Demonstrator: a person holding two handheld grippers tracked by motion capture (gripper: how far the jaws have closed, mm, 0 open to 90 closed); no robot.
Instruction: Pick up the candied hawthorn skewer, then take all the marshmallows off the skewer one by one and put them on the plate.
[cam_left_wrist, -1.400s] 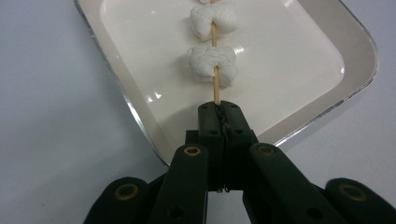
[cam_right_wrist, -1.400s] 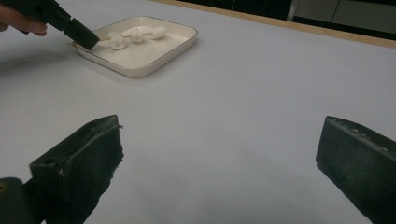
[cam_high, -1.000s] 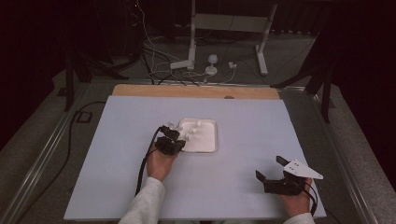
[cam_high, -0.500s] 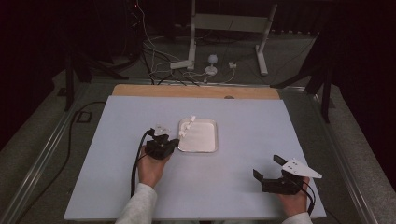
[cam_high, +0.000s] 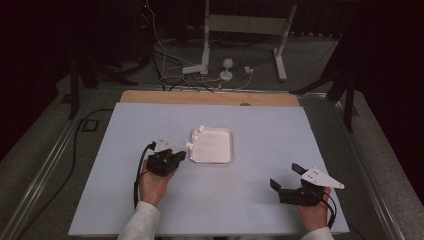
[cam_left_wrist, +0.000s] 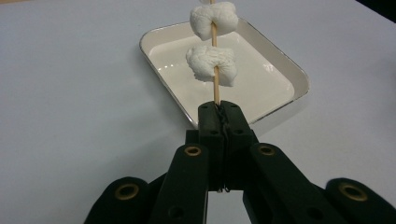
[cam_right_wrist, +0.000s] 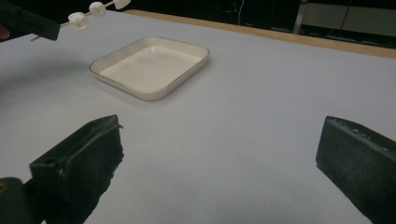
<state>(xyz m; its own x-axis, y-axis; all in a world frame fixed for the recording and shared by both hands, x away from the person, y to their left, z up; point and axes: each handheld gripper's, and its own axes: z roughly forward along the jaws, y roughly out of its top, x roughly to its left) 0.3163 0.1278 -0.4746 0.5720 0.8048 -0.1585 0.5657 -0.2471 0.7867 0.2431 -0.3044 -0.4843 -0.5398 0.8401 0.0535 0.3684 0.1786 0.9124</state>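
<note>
You are clamping the skewer (cam_left_wrist: 215, 88) by its bare end in the left gripper (cam_left_wrist: 219, 114), keeping the marshmallows (cam_left_wrist: 211, 64) clear above the tray (cam_left_wrist: 289, 70). Your right gripper (cam_right_wrist: 219, 154) is waiting on the table (cam_high: 260, 200), fingers (cam_right_wrist: 79, 158) spread and holding nothing.

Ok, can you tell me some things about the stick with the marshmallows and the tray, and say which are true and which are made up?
1. The left gripper has its jaws shut on the wooden skewer. True.
2. The marshmallows lie loose in the tray. False: they are threaded on the skewer, held in the air.
3. The tray is white with nothing lying in it. True.
4. The right gripper holds a marshmallow. False: its jaws are open with nothing between them.
5. The right gripper rests inside the tray. False: it is well apart from it, near the table's front edge.
</note>
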